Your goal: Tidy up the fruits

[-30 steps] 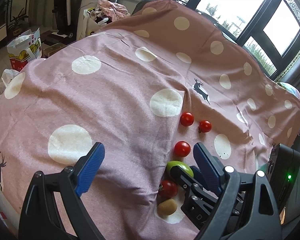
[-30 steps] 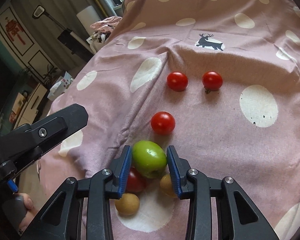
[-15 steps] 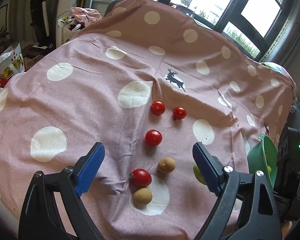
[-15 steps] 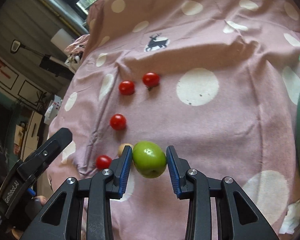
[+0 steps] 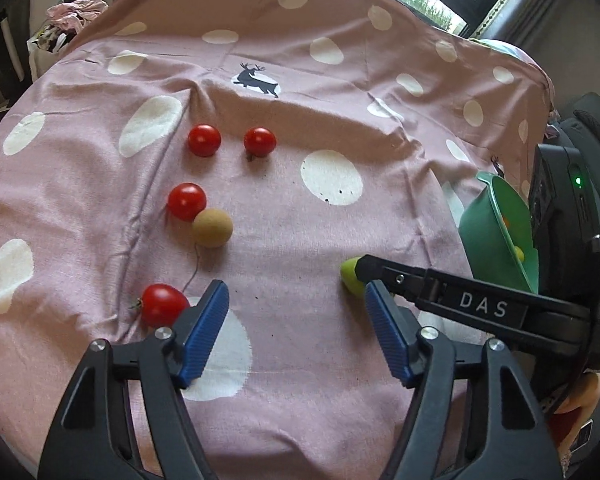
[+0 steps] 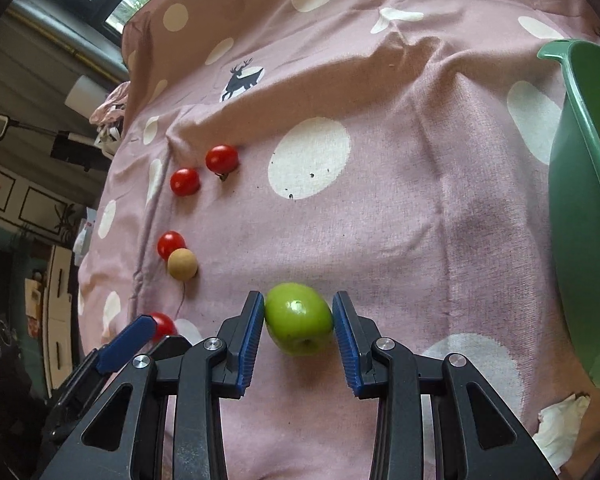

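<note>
Flanking the tan ball, red tomatoes dot the spotted cloth.

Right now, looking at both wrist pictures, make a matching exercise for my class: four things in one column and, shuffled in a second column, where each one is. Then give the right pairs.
Things
1. green fruit
2. tan ball
3. green bowl
4. deer print

Places
A. touching a red tomato on the cloth
B. at the right edge of the cloth
C. between the fingers of the right gripper
D. on the pink cloth, beyond the far pair of tomatoes

Pairs: 1-C, 2-A, 3-B, 4-D
</note>
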The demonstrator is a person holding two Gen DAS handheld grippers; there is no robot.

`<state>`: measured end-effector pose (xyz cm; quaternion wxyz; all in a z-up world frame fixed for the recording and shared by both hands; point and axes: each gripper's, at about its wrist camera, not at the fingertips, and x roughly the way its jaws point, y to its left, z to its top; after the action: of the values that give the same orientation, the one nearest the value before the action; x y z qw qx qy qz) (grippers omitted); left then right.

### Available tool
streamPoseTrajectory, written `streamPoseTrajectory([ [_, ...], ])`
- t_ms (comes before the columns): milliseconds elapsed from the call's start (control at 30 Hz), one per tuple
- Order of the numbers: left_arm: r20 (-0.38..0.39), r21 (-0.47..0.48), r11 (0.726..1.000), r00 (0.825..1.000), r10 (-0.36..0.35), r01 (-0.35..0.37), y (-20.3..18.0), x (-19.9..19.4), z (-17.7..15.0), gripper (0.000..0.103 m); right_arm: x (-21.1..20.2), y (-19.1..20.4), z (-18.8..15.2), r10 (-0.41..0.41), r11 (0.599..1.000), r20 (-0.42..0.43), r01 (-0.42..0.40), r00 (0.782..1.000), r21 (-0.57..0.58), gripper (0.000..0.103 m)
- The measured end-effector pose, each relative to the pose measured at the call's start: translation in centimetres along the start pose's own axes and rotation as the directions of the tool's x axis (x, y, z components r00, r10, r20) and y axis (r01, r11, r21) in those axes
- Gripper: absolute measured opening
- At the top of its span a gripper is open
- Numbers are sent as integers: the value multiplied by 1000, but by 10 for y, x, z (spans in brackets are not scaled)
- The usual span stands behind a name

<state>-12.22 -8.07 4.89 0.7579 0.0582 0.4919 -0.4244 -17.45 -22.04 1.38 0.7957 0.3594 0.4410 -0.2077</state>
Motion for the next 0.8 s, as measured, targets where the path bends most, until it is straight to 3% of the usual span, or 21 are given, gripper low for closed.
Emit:
streamPoseTrajectory([
  [133,-51,31,999,998,-39,41,-12,13,-6,70,-1,-4,1,33,999,1,-33,999,22,36],
  [300,-60,79,993,995,-79,83,-29,23,-8,65,-8,2,1,104,995,11,-104,994,-5,27],
  [400,-73,69,995,995,-64,69,-30,32,-7,57,-3,4,1,58,998,1,-58,998,-13,27],
  [533,-80,85,996,997,-13,19,-28,39,-8,44,8,-1,2,109,994,-49,-108,993,26,27],
  [800,-107,96,995,994,9,1,-23,34,-11,40,8,2,-2,147,989,-93,-145,985,28,27],
])
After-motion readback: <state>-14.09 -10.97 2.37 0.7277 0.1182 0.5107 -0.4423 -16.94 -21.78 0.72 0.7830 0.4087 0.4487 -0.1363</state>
